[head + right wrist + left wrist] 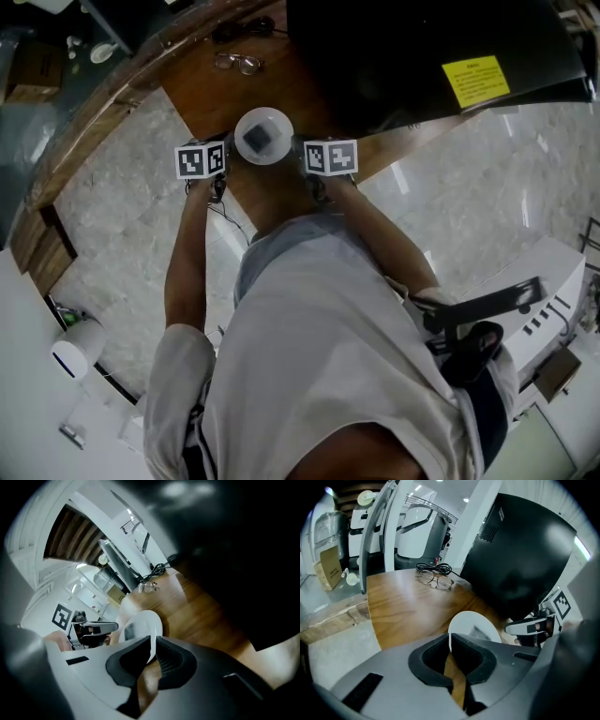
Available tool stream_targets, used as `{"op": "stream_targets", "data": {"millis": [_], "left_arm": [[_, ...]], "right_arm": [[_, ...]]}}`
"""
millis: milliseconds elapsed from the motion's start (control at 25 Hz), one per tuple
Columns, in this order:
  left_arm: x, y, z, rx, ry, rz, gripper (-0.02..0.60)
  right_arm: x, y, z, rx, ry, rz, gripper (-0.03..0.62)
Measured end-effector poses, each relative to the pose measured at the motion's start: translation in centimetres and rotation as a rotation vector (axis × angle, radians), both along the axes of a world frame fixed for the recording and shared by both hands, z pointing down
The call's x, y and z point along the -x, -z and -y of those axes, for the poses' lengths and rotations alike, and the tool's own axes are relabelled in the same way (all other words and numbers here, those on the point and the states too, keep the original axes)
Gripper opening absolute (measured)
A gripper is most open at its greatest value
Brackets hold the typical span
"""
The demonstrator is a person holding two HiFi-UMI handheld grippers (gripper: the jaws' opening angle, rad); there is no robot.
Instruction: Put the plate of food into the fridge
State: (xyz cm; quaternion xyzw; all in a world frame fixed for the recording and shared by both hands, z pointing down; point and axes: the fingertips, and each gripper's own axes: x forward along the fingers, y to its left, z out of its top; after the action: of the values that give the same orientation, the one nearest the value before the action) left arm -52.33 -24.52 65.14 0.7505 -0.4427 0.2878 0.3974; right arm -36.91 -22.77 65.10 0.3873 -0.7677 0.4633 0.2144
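Note:
A white plate (263,136) with a grey piece of food (256,141) hangs over the edge of the wooden table (202,89), held from both sides. My left gripper (229,153) is shut on the plate's left rim and my right gripper (298,153) on its right rim. In the left gripper view the jaws (451,642) pinch the thin edge of the plate (474,623). The right gripper view shows the same on the opposite edge (153,648) of the plate (140,626). The black fridge (422,47) stands just ahead and to the right, its door closed.
A pair of glasses (238,63) and a black cable (246,28) lie further back on the table. A yellow sticker (476,79) is on the fridge. Pale marble floor (122,197) surrounds the table; white machines (525,309) stand at the right.

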Motion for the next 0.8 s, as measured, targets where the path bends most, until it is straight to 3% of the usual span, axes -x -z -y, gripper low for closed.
{"op": "stream_targets", "data": {"millis": [160, 360, 480, 600, 800], "left_arm": [[0.6, -0.5, 0.8, 0.013, 0.038, -0.014, 0.021], [0.6, -1.5, 0.5, 0.058, 0.024, -0.024, 0.023], [0.6, -1.9, 0.5, 0.071, 0.022, -0.038, 0.035], [0.4, -2.2, 0.6, 0.077, 0.022, -0.063, 0.039], [0.7, -2.9, 0.7, 0.087, 0.016, -0.044, 0.045]], "right_arm": [[0.0, -1.0, 0.5, 0.059, -0.031, 0.048, 0.021], [0.4, -1.7, 0.5, 0.094, -0.039, 0.06, 0.027], [0.8, -2.1, 0.4, 0.124, -0.042, 0.08, 0.122], [0.9, -2.3, 0.5, 0.139, -0.055, 0.096, 0.124], [1.1, -2.2, 0.9, 0.149, -0.064, 0.085, 0.124]]}}
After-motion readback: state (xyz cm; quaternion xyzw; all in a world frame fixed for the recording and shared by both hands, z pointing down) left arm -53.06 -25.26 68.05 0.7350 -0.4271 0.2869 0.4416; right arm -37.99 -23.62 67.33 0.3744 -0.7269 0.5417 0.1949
